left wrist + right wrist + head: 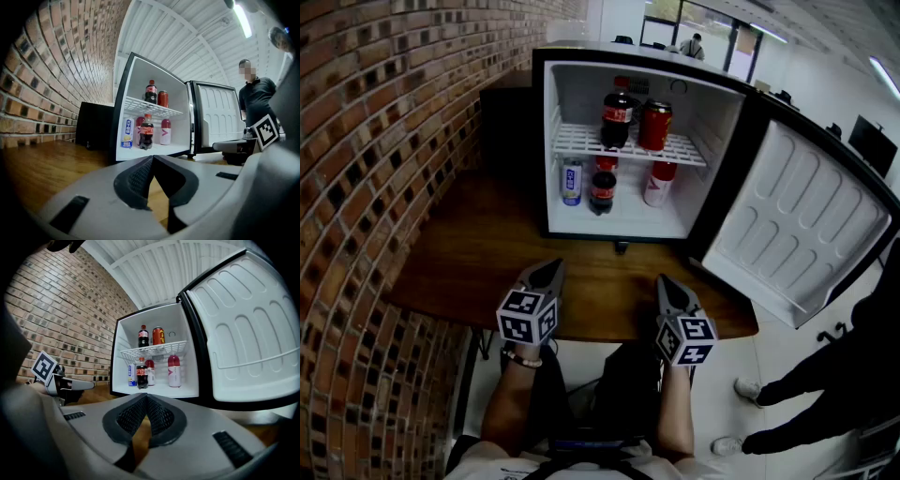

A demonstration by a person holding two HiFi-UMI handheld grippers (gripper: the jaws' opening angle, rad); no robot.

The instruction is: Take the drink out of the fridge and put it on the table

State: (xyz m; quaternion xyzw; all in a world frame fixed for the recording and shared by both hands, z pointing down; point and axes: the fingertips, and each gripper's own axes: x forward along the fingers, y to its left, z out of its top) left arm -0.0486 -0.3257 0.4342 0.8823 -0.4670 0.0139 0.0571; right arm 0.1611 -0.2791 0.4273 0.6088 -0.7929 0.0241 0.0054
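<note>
The small fridge [581,66] stands open on the wooden table [459,272]. A cola bottle [617,117] and a red can [655,125] stand on its wire shelf. Below are a blue-and-white can [572,181], a second cola bottle [603,190] and a red-and-white bottle [660,183]. My left gripper [551,268] and right gripper [667,282] hover over the table's near edge, well short of the fridge. Both are shut with nothing between their tips. The left gripper [152,157] and the right gripper [146,395] both point at the lower cola bottle [146,131] [141,373].
The fridge door [797,220] swings out to the right, past the table's edge. A brick wall [375,141] runs along the left. A black box [508,122] sits left of the fridge. A person in dark clothes [834,384] stands at the right.
</note>
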